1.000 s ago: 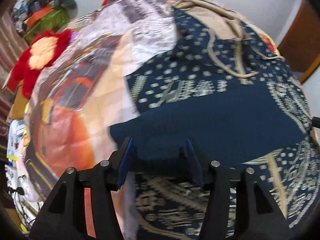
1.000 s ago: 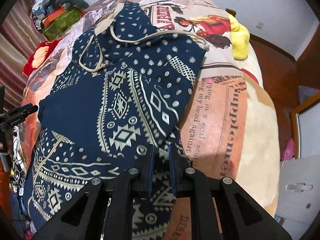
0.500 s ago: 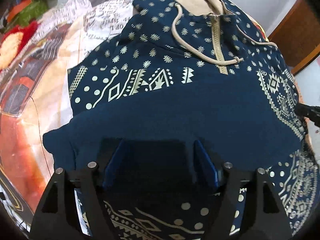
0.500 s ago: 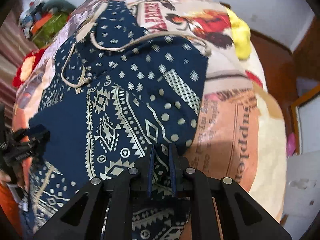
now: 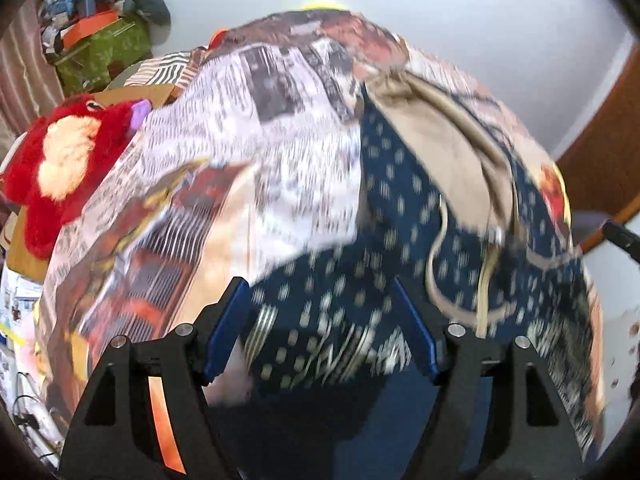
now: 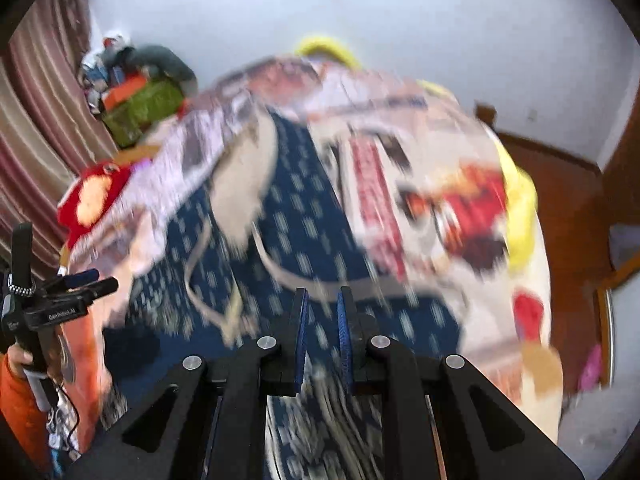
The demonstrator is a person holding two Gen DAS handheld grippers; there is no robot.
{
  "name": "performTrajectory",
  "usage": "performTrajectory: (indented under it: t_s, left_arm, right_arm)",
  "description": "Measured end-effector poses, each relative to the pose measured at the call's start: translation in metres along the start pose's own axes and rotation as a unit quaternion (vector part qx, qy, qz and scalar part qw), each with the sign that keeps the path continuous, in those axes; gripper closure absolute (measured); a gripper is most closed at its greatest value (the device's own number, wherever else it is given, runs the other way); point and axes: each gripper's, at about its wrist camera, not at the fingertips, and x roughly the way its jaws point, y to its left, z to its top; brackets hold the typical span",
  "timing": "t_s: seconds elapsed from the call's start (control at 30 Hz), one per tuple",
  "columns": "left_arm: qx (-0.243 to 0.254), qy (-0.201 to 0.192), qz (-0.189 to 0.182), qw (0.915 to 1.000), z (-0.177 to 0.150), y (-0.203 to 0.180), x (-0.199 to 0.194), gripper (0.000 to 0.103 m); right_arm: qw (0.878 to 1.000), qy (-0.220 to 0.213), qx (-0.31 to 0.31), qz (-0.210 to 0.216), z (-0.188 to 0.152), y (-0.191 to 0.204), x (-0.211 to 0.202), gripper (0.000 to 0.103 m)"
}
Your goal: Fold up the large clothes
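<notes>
A navy hoodie (image 5: 352,312) with cream patterns, a tan hood lining (image 5: 444,148) and cream drawstrings lies on a bed; it also shows in the right wrist view (image 6: 304,248). My left gripper (image 5: 324,300) is open above the hoodie's left side, with nothing between its blue pads. My right gripper (image 6: 322,298) has its jaws a narrow gap apart, with hoodie cloth seen between and below them; whether it pinches the cloth is unclear. The left gripper also shows in the right wrist view (image 6: 86,282). Both views are motion-blurred.
The bed has a newspaper-print cover (image 5: 248,152). A red plush toy (image 5: 60,168) lies at its left edge, a green box of clutter (image 5: 100,52) behind it. Yellow pillows (image 6: 520,216) lie on the right side. A striped curtain (image 6: 36,128) hangs at the left.
Both grippers have lifted and tilted up, so the wall and far end of the bed now show. The left gripper has come off the folded hoodie edge; the right jaws have parted slightly.
</notes>
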Motion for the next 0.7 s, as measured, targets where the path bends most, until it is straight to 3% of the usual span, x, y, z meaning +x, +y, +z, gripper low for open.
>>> performTrajectory:
  t_s: [0.13, 0.3, 0.37, 0.53, 0.6, 0.7]
  left_arm:
    - [-0.016, -0.002, -0.022, 0.9996, 0.035, -0.007, 0.021, 0.031]
    - [-0.028, 0.012, -0.039, 0.9988, 0.066, -0.019, 0.059, 0.031]
    - [-0.033, 0.021, -0.047, 0.9981, 0.074, -0.023, 0.075, 0.031]
    - [-0.039, 0.038, -0.038, 0.9978, 0.089, -0.031, 0.121, 0.031]
    - [-0.063, 0.045, -0.054, 0.9956, 0.091, -0.03, 0.135, 0.031]
    - [-0.063, 0.019, -0.035, 0.9972, 0.091, -0.036, 0.141, 0.036]
  right_arm:
    - [0.999, -0.026, -0.036, -0.009, 0.039, 0.023, 0.031, 0.092]
    - [0.999, 0.016, -0.021, 0.026, 0.073, 0.037, 0.084, 0.092]
    - [0.999, 0.013, -0.002, 0.04, 0.088, 0.038, 0.104, 0.092]
    - [0.999, 0.019, 0.034, 0.037, 0.111, 0.033, 0.144, 0.092]
    - [0.998, 0.041, 0.043, 0.027, 0.115, 0.031, 0.165, 0.092]
    - [0.998, 0.055, 0.024, 0.02, 0.11, 0.034, 0.183, 0.092]
